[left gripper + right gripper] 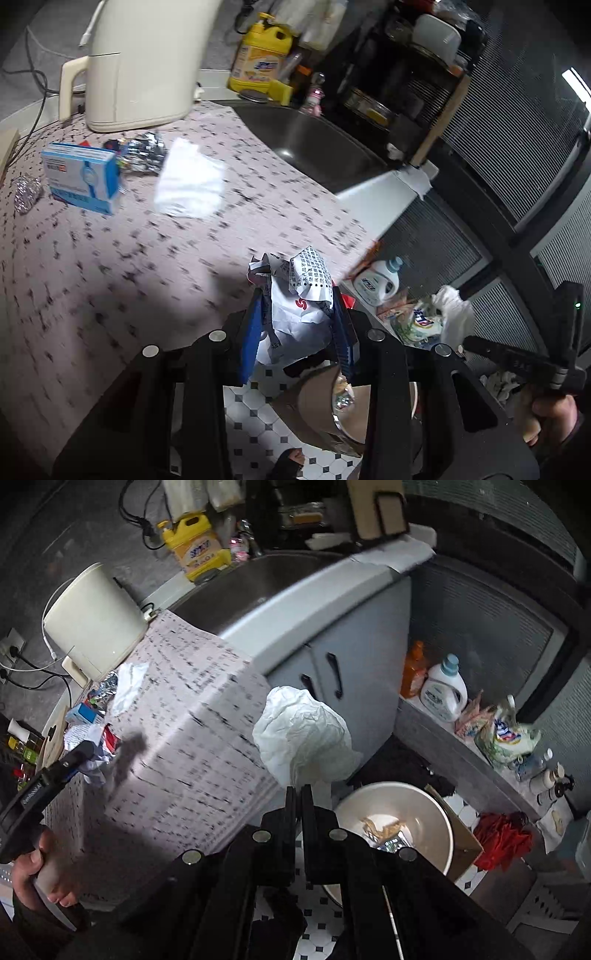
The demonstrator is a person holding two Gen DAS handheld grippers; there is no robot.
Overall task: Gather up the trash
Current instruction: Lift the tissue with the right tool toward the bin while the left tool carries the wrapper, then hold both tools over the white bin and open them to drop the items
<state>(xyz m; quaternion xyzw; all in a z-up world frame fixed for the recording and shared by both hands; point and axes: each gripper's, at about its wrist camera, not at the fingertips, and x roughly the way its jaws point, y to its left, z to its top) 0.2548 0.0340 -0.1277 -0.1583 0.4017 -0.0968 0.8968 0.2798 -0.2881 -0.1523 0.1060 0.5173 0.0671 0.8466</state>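
— So, what have you got hold of right now?

— Nearest first: my left gripper (pixel 301 314) is clamped on a crumpled printed leaflet (pixel 303 295), blue pads pressed into both its sides. My right gripper (pixel 299 794) has its fingers drawn almost together, pinching the bottom of a crumpled white tissue (pixel 303 731).

— And where does it all go?

— Below both loads sits the round bin (pixel 439 812), on the tiled floor beside the counter (pixel 129 251), with a few scraps already in it. I judge we are mid-carry: both pieces are lifted off the counter and held out past its edge. Next, each must hang squarely above the bin's mouth before I let go; the tissue is light and could drift.

— Anything left behind?

— Further back on the counter: a white tissue (pixel 190 182), a blue and white box (pixel 83 177), some foil wrappers (pixel 142 151) and a foil ball (pixel 26 192), near the cream kettle (pixel 144 62).

— Can you read anything?

— The leaflet bears rows of small Chinese characters and a red logo, too fine for me to read out. The box's print and the label on the yellow jug (pixel 260 55) are blurred.
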